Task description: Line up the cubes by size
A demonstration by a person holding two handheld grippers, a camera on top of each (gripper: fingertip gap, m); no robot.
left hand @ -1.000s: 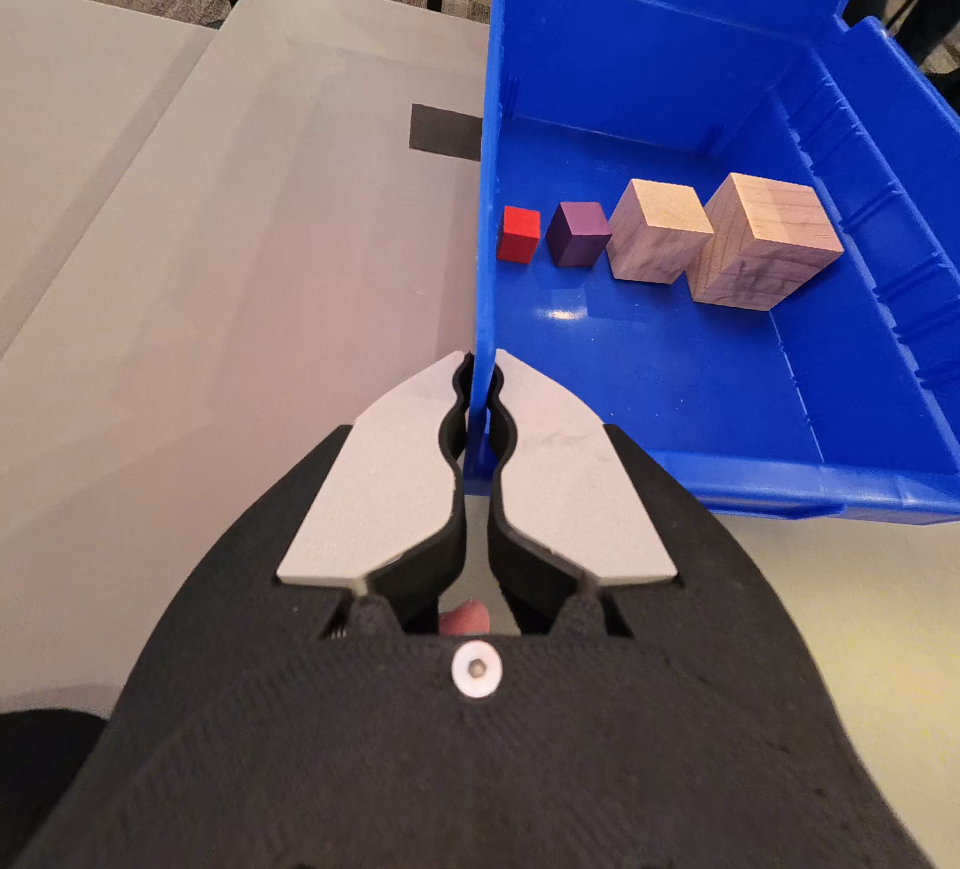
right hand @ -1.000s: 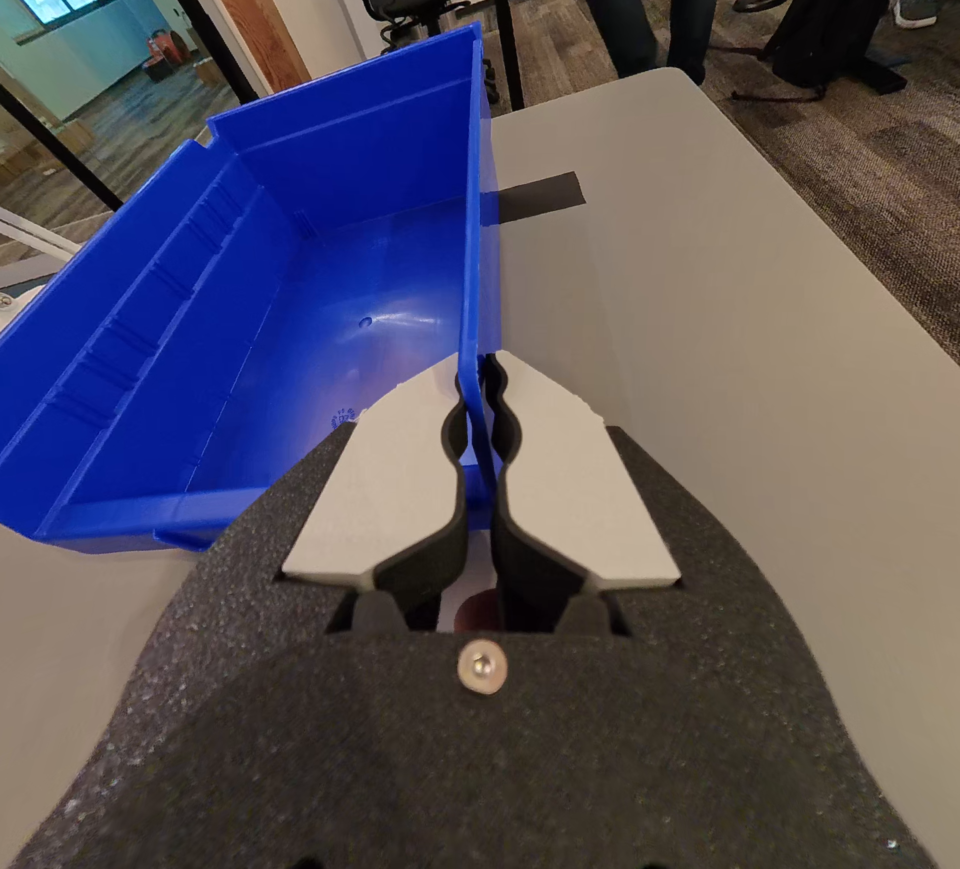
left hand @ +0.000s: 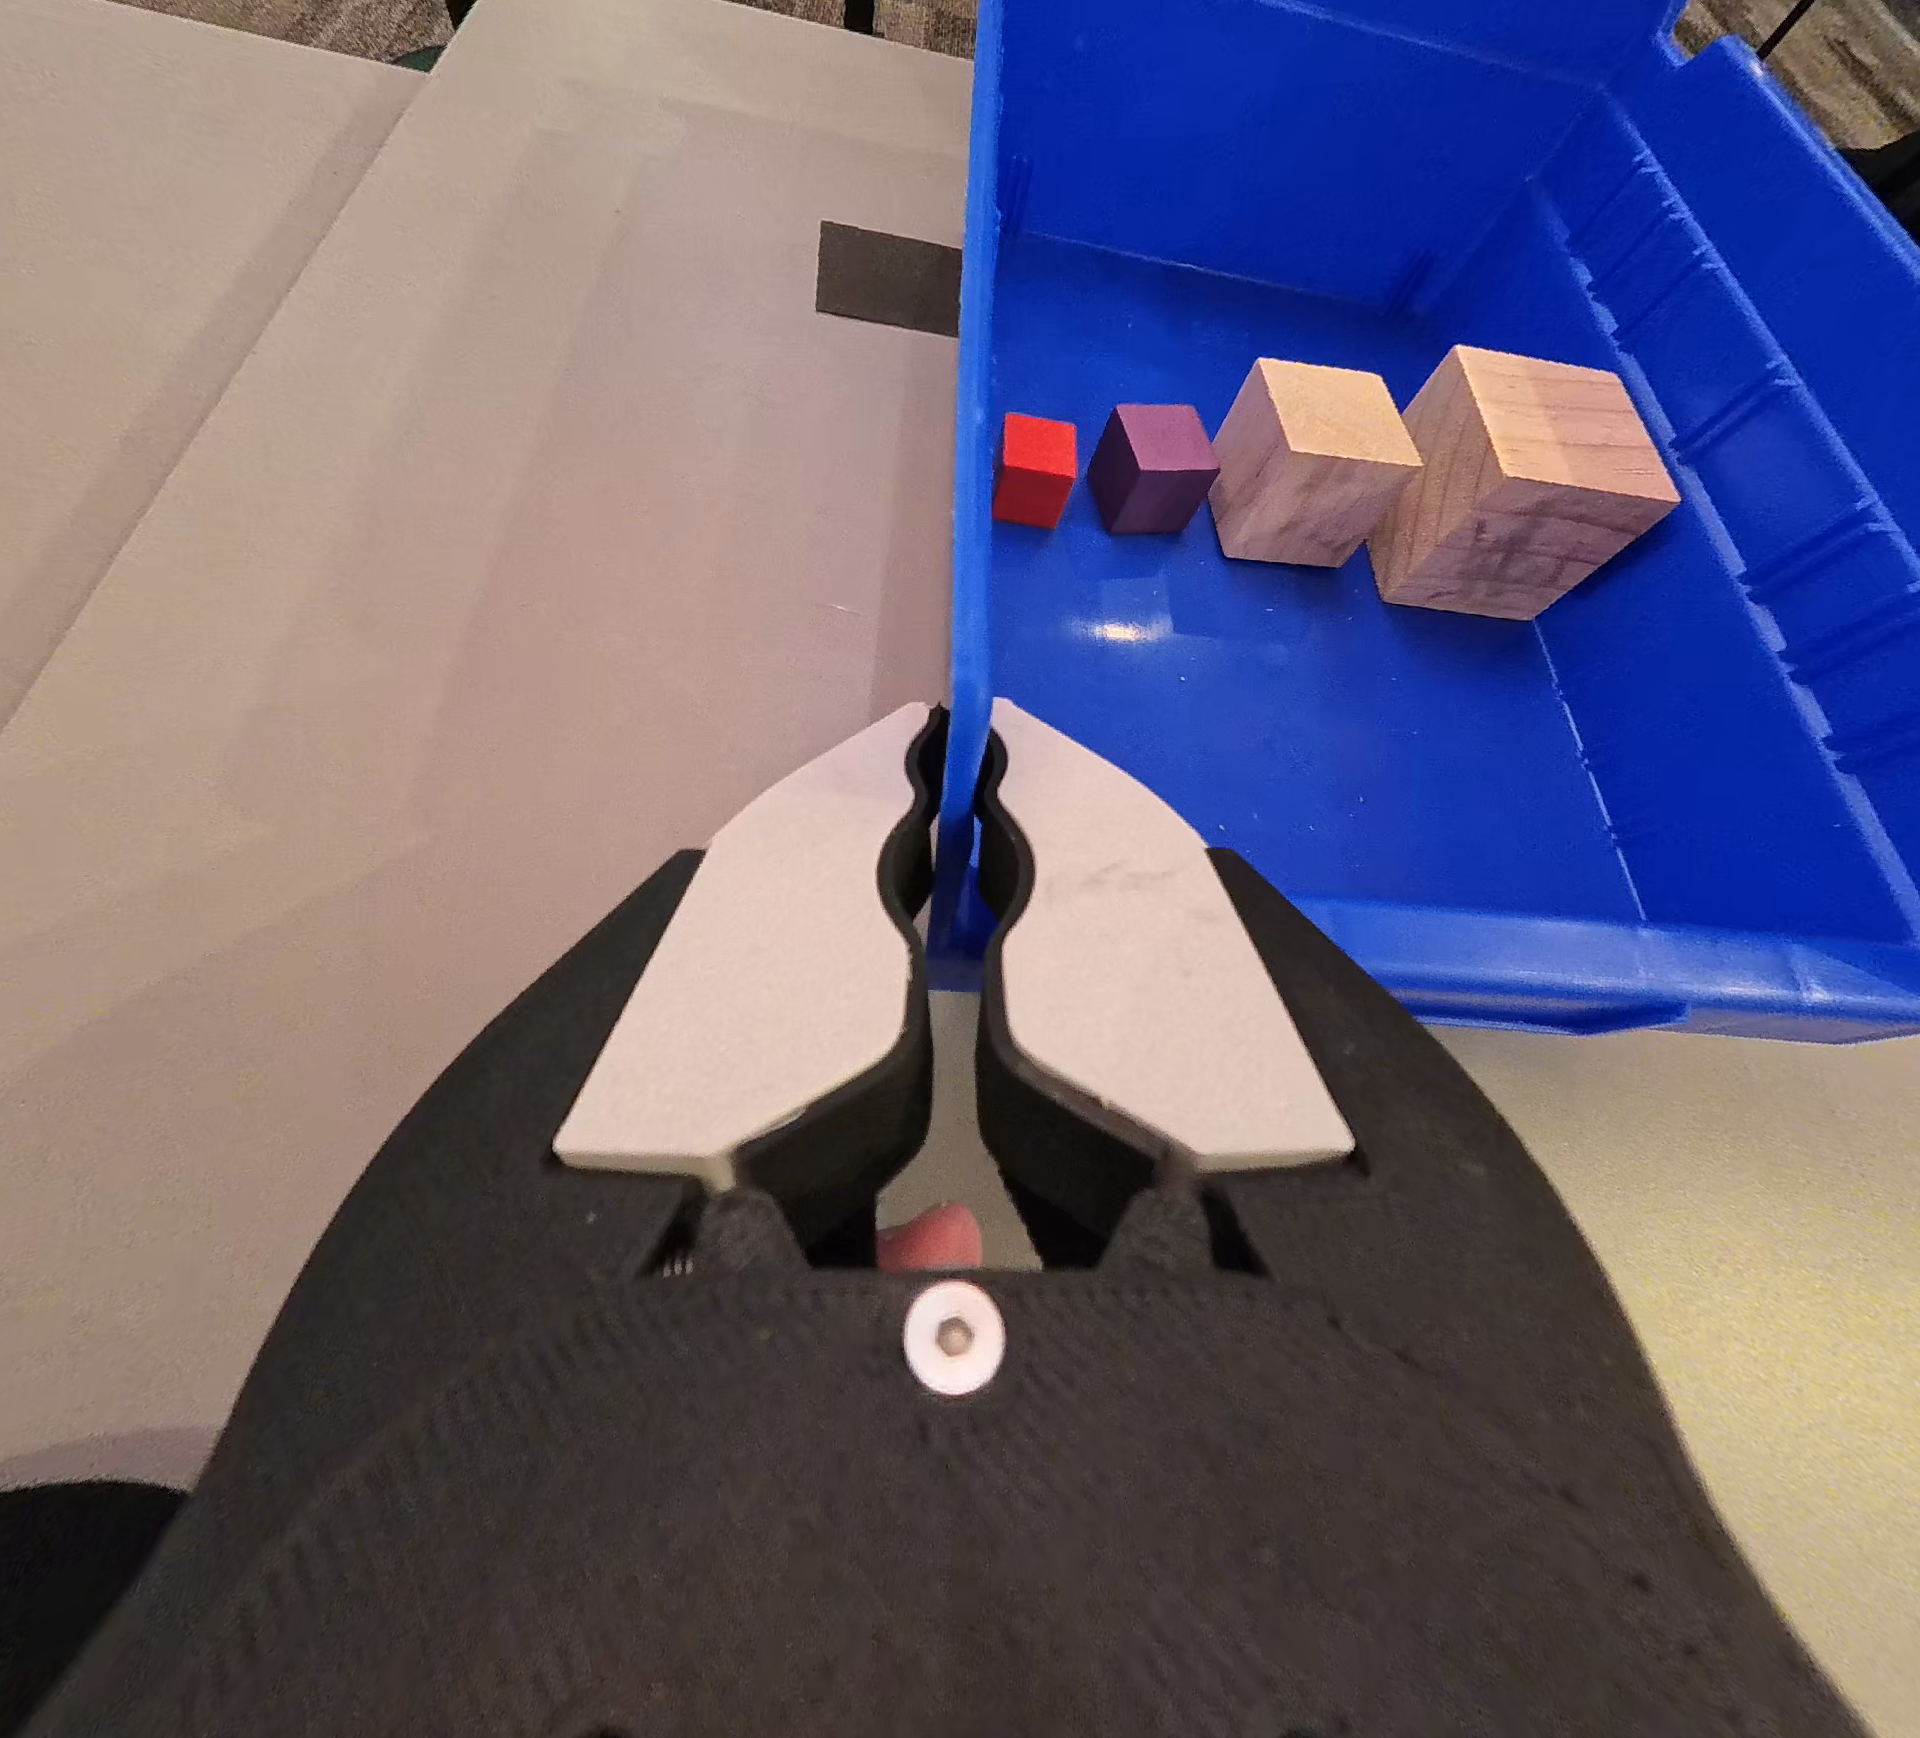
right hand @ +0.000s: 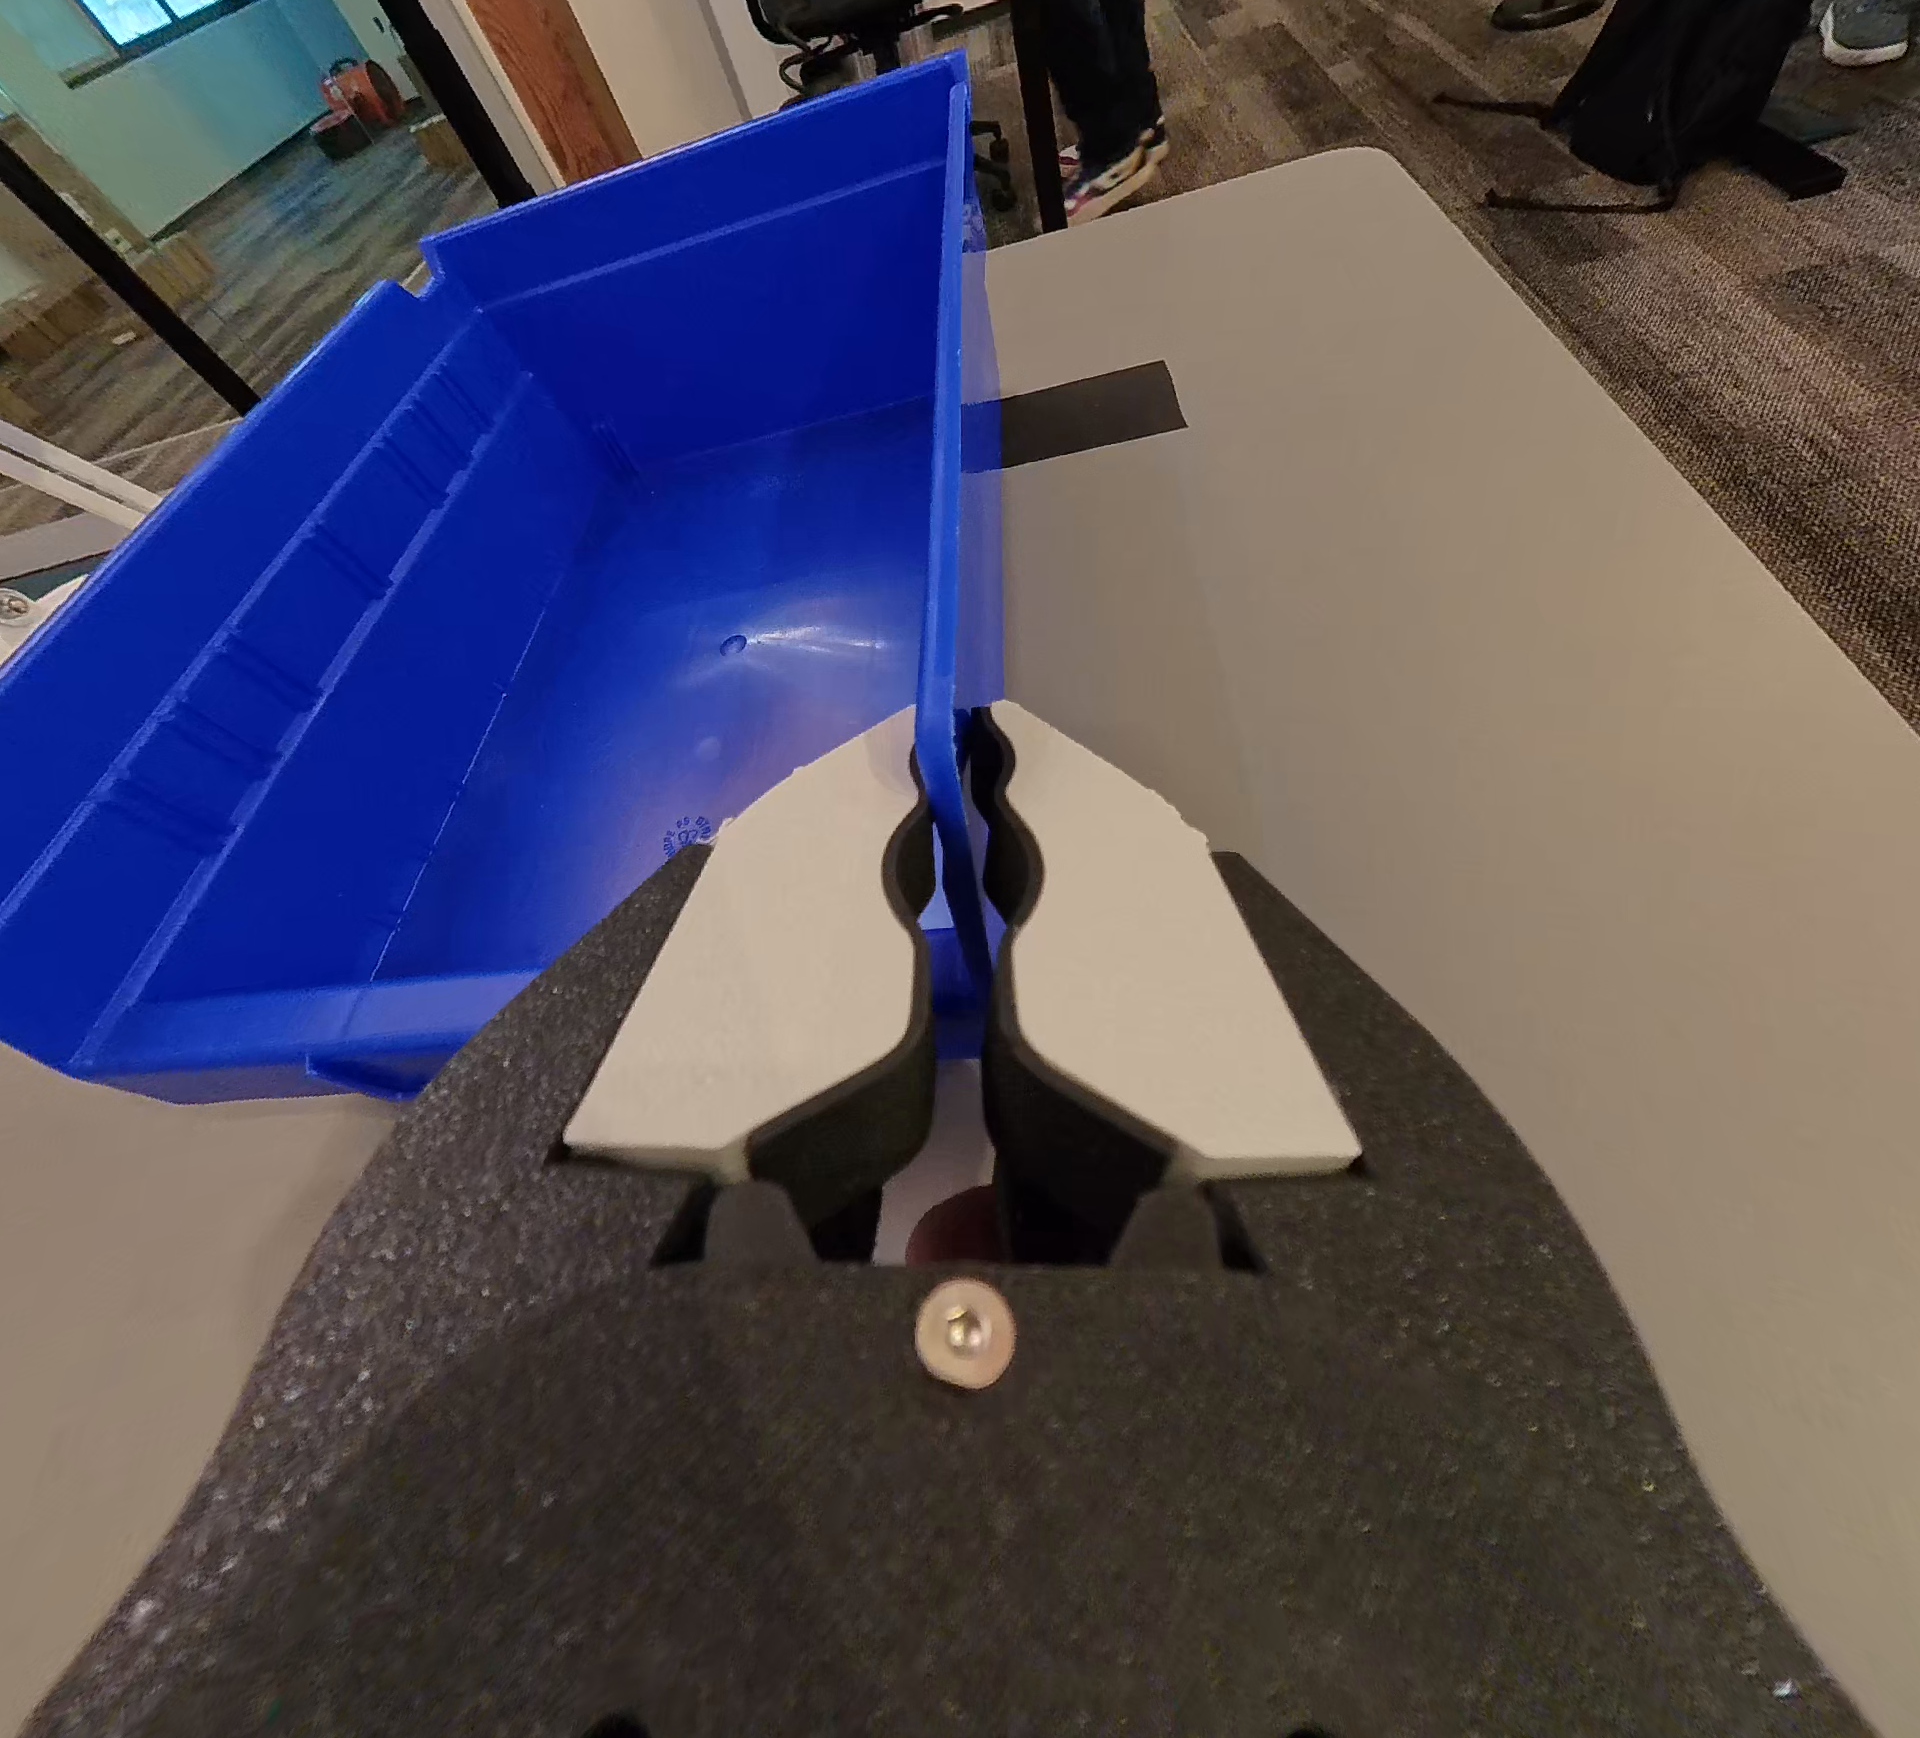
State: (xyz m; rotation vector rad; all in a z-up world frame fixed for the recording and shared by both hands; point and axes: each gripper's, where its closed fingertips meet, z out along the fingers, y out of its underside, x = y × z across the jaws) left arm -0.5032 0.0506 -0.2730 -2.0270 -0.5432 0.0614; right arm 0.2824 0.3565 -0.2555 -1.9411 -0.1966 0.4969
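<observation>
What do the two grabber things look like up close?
Each is a broad, rounded black body with a rough printed texture. The left gripper and right gripper each have two pale grey fingers with wavy black inner pads, and one silver screw in the middle. No cables show.

Both the left gripper and the right gripper are showing black grainy bodies, pale grey fingers with wavy black pads, and a silver screw behind them.

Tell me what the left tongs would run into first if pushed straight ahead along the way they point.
The left tongs are clamped on the blue bin side wall, which runs straight ahead of them. Pushed forward, they would likely slide along that wall; the red cube sits just right of that line, probably missed.
</observation>
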